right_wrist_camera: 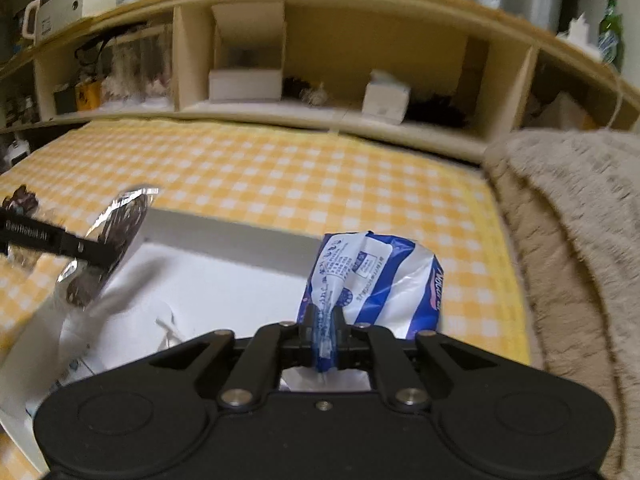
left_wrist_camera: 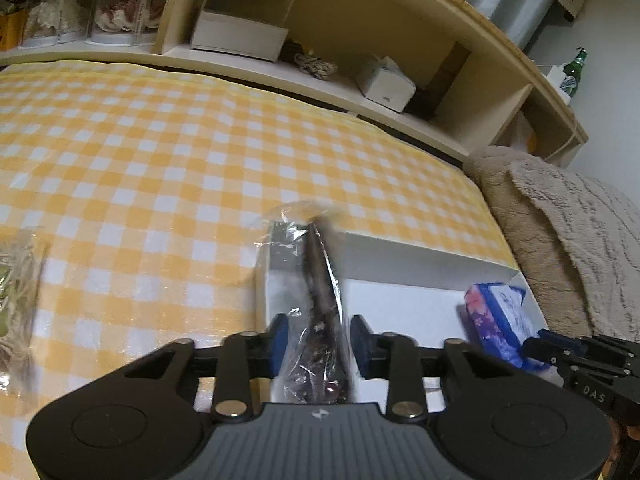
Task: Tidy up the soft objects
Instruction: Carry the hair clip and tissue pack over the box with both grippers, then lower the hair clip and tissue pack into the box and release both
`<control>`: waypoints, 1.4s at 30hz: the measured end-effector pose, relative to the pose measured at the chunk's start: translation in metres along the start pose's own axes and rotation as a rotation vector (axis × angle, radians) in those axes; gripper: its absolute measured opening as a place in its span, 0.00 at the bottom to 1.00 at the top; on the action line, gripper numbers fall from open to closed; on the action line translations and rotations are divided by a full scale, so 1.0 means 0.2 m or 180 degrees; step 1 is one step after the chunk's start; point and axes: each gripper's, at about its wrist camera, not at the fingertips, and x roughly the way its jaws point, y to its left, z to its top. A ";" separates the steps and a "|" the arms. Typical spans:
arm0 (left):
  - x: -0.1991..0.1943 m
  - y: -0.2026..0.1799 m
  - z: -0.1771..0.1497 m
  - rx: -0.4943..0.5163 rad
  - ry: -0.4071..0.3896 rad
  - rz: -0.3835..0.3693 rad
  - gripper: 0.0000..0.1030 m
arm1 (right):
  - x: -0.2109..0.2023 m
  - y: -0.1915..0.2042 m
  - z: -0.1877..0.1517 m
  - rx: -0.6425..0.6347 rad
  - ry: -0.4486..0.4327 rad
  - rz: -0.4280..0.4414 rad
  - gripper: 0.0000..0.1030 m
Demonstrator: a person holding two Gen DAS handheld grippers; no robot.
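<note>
A shallow white box lies on the yellow checked bedspread; it also shows in the right wrist view. My left gripper is open, its blue pads apart on either side of a clear plastic bag of dark items that hangs over the box's left end. That bag shows in the right wrist view. My right gripper is shut on the twisted end of a blue and white tissue pack, held over the box's right side. The pack shows in the left wrist view.
A clear bag of pale stringy material lies on the bedspread at the left. A beige fluffy blanket is heaped at the right. A wooden headboard shelf behind holds small white boxes and a green bottle.
</note>
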 end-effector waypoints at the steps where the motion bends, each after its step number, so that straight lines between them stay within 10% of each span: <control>1: 0.00 0.00 0.00 0.0004 -0.0004 -0.0051 0.47 | 0.02 -0.01 -0.01 0.0016 0.0077 -0.0015 0.19; 5: -0.03 -0.05 -0.03 0.0164 0.0004 -0.0097 0.65 | -0.02 -0.04 -0.04 0.0230 0.0078 -0.0157 0.51; 15: -0.16 -0.14 -0.05 0.0338 0.0117 -0.0131 0.84 | -0.21 -0.06 -0.05 0.0578 0.0080 -0.0220 0.63; 22: -0.18 -0.14 0.06 0.0333 -0.0007 -0.0475 0.38 | -0.27 -0.03 -0.05 0.0658 0.0036 -0.0221 0.74; 31: 0.10 -0.12 0.04 0.0559 0.0284 -0.0098 0.23 | -0.25 -0.05 -0.04 0.0784 -0.0014 -0.0140 0.66; 42: 0.08 -0.16 -0.07 0.0746 0.0449 0.0119 0.15 | -0.07 -0.03 -0.09 0.0793 0.0206 -0.0106 0.14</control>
